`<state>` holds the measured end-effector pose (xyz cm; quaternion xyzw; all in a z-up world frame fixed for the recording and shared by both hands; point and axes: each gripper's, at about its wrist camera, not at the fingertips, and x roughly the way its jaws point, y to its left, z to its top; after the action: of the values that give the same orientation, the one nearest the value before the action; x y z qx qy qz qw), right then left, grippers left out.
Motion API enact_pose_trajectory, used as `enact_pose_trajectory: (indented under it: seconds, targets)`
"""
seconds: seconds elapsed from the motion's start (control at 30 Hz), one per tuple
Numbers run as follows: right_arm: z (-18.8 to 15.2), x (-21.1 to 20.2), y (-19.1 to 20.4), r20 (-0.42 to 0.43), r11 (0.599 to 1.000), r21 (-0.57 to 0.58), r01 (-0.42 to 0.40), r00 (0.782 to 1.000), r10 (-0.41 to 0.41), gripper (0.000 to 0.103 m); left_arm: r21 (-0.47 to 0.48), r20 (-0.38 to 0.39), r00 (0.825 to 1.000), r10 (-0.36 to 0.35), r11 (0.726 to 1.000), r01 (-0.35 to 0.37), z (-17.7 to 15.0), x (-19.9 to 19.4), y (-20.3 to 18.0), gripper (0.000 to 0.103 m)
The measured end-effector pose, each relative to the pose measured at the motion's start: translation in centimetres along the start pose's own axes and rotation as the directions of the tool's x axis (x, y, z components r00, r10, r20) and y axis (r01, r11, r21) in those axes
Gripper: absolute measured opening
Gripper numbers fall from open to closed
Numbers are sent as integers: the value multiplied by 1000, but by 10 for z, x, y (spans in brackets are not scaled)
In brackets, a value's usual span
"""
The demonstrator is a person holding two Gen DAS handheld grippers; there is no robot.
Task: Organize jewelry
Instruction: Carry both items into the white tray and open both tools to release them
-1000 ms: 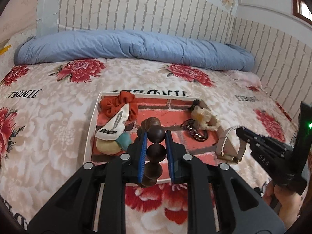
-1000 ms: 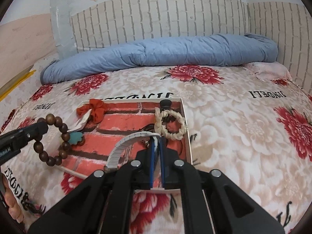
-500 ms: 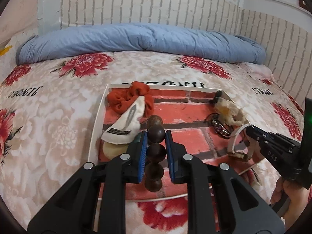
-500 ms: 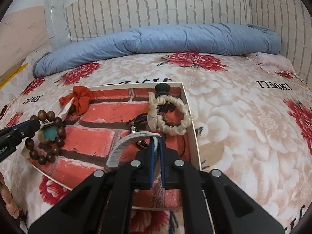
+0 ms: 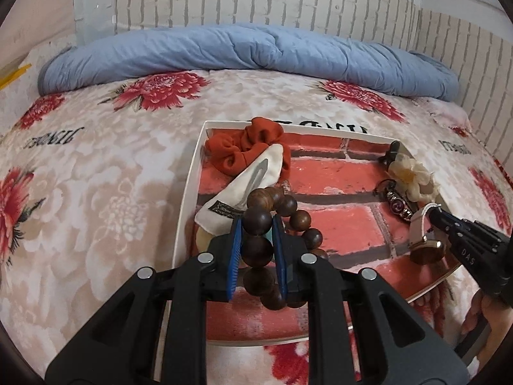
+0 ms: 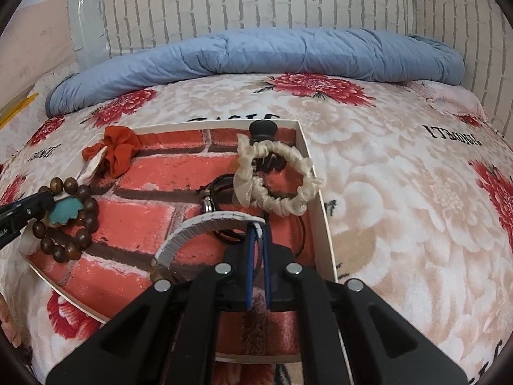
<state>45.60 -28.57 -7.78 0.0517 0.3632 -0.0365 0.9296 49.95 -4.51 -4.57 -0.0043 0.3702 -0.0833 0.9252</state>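
Left gripper (image 5: 256,240) clamps a bead bracelet (image 5: 275,221), right gripper (image 6: 258,247) pinches a watch strap (image 6: 205,227) over the tray (image 6: 315,192); either could slip and snag neighbouring pieces

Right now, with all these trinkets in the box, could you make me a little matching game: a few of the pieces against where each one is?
Things:
1. wooden bead bracelet
2. white watch strap
3. orange scrunchie
4. cream scrunchie

Places:
A. far left corner of the box
B. clamped in the left gripper
C. by the box's right wall
D. pinched in the right gripper

Pairs: 1-B, 2-D, 3-A, 4-C
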Motion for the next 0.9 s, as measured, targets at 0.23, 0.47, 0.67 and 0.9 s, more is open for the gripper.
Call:
enact_pose_trajectory:
  seconds: [0.23,0.47,0.67,0.9]
  targets:
    - [-3,7,5,-30,999,-31,15,999,-16,6,3,-2,1000,8,1000,-8,-1,3,0,18]
    - [-4,7,5,-37,999,-34,18,999,-19,8,25,-4,999,33,999,-33,-3,4,-4,18]
    - [-5,6,4,-51,1000,-28,6,999,-8,9,9,-14,1000,20,1000,-20,-3,2,-2,18]
    - [3,-51,-1,81,997,6,-75,994,74,66,-26,43,999,22,999,-21,-1,-36,-2,67]
